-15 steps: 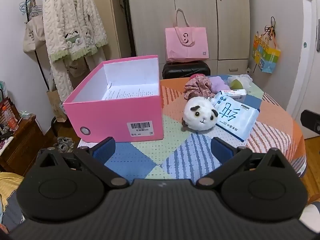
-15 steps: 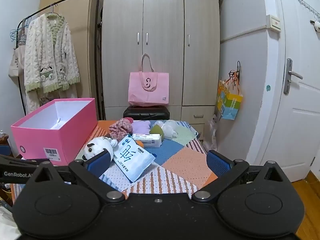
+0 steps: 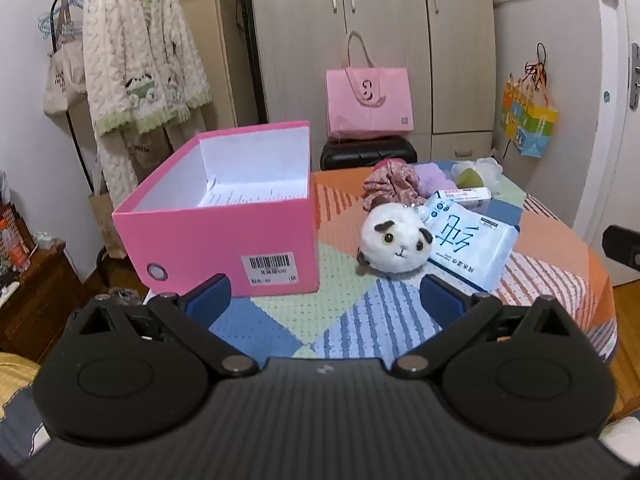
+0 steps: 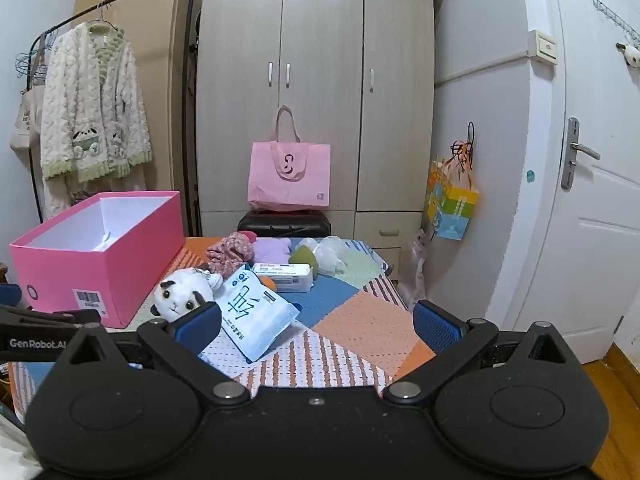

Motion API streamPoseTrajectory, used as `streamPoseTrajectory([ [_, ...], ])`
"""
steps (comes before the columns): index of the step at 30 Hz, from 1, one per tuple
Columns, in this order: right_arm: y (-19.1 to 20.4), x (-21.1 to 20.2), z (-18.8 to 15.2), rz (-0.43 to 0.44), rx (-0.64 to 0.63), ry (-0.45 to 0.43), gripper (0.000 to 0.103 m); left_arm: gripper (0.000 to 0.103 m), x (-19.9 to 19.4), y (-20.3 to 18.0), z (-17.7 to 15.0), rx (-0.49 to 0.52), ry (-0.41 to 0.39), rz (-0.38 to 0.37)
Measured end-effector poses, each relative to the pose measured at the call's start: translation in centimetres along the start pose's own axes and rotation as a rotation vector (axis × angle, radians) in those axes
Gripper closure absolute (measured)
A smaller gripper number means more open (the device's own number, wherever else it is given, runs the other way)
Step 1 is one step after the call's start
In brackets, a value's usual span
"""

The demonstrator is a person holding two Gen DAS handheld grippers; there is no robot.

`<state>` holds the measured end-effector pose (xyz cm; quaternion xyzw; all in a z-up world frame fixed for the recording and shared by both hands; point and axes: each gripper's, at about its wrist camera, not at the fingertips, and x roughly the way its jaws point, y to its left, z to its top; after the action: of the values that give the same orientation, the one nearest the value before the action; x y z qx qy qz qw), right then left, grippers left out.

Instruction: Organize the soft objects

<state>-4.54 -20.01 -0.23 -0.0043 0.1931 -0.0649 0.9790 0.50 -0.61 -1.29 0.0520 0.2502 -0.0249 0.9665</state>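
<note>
Panda plush (image 3: 394, 242) unobstructed only in left view

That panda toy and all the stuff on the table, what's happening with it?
A person is tidying soft things into the pink box, which holds only a sheet of paper so far. Both tools, left tool and right tool, are open and holding nothing. The panda plush, tissue pack and scrunchie lie untouched on the table.

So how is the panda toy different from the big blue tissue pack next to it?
The panda toy is round, fluffy and white with dark patches; the tissue pack is flat, smooth and pale blue with printed writing. The toy has a face; the pack has none. Both lie on the patchwork tablecloth, touching.
</note>
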Motion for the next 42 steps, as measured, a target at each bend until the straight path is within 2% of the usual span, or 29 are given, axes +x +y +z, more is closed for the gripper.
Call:
streamPoseTrajectory([
  [5, -0.1, 0.8, -0.2, 0.008, 0.0, 0.014, 0.0, 0.001, 0.5, -0.2, -0.2, 0.018, 0.012, -0.008],
  [13, -0.1, 1.1, -0.8, -0.005, 0.007, 0.019, 0.0, 0.0, 1.3, -0.8, -0.5, 0.046, 0.014, 0.018],
  [25, 0.0, 0.7, -1.1, 0.011, -0.019, -0.019, 0.0, 0.0, 1.0, -0.5, -0.6, 0.012, -0.002, 0.011],
  [34, -0.3, 0.2, -1.1, 0.018, 0.011, -0.059, 0.0, 0.0, -0.2, 0.1, -0.1, -0.044, -0.051, -0.026],
  [42, -0.8, -0.1, -1.2, 0.02, 0.03, -0.072, 0.0, 0.0, -0.3, 0.4, -0.2, -0.051, -0.055, -0.048],
])
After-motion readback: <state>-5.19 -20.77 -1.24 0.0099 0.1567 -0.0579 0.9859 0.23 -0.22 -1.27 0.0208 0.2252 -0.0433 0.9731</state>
